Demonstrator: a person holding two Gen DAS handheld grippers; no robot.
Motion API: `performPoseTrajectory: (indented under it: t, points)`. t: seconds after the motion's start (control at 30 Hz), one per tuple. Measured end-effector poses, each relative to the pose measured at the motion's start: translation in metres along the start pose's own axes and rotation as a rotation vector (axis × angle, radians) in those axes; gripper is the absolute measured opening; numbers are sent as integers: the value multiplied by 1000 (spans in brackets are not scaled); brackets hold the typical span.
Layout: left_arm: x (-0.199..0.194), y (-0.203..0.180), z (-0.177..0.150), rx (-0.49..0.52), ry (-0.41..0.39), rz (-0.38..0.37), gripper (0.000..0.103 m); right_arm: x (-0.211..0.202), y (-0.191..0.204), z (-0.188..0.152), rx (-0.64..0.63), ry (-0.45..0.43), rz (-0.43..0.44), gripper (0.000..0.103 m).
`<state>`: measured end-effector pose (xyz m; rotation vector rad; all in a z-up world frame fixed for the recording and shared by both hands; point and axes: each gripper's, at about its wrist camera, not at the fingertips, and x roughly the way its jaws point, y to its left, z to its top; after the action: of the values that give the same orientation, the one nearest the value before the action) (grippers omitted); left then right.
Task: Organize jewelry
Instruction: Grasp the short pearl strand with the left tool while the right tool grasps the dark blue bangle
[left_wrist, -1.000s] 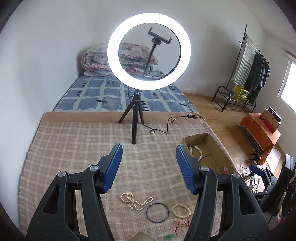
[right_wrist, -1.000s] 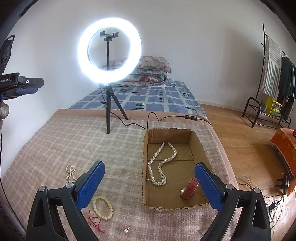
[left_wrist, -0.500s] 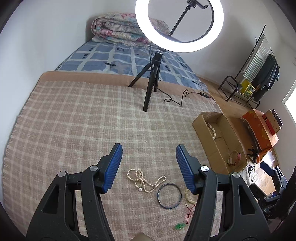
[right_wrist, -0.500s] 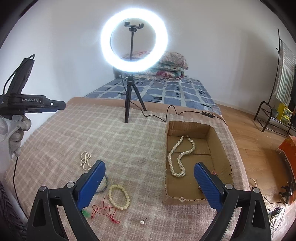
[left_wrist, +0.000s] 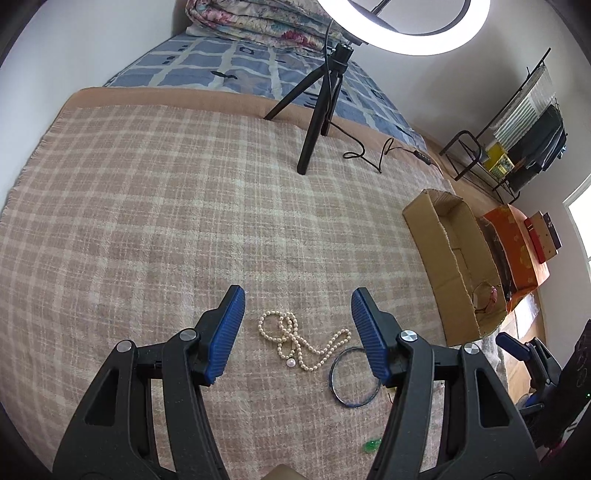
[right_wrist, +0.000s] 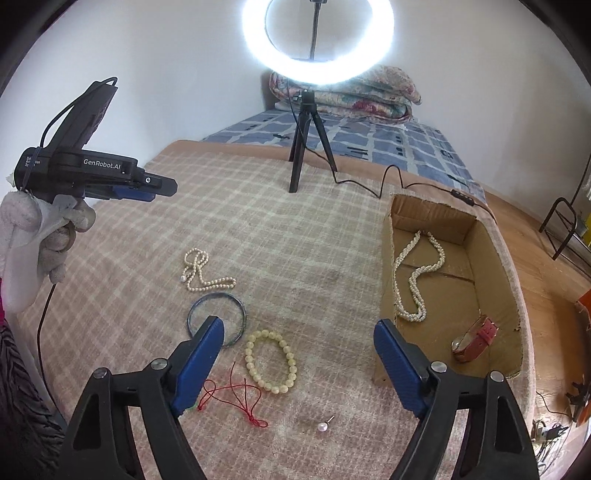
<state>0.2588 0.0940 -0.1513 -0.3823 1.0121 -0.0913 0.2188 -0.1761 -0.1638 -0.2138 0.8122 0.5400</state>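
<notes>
1. "GenRobot.AI" in white letters on the black side of the left tool (right_wrist: 147, 188), seen from the right wrist cam.
2. Small white print at its back end, too tiny to read.

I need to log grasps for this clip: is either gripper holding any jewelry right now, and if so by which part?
Nothing is held. The left gripper hangs open over the pearl necklace; the right gripper, jaws just closing, is empty above the bead bracelet.
</notes>
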Motion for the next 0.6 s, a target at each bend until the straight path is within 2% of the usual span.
performPoseTrajectory:
  t: [0.27, 0.4, 0.47, 0.6]
  points:
    - [28, 7, -5, -13, 68, 0, 59, 29, 11, 1, -5, 61, 57, 69]
    - [45, 6, -10, -9, 126, 2, 57, 47, 18, 3, -17, 92, 78, 66]
    - [53, 6, -13, -3, 151, 17, 53, 55, 21, 4, -19, 107, 89, 63]
    - [68, 10, -15, -12, 188, 27, 52, 69, 23, 5, -17, 132, 100, 62]
